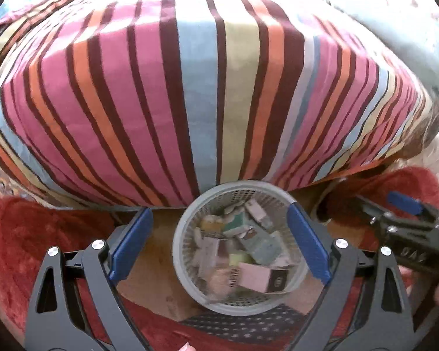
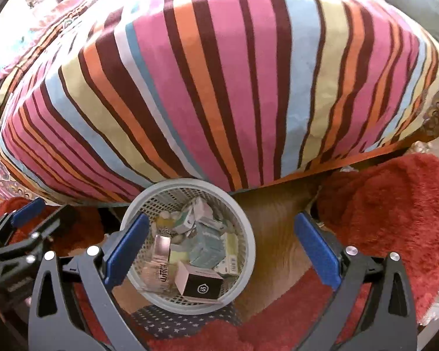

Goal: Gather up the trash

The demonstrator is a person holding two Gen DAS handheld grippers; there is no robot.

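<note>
Striped bedcover (image 1: 207,93) hangs just behind one grey mesh basket (image 1: 190,286) on the floor, red shaggy rug (image 2: 395,210) beside it. Small boxes (image 2: 200,285) fill the basket, too jumbled to count. My left gripper (image 1: 219,242) and right gripper (image 2: 222,248) hover above, jaws wide, nothing held.

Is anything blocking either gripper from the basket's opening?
Nothing visible. The basket stands open-topped on the floor under both open, empty grippers, left and right; the striped bedspread hangs behind its rim.
</note>
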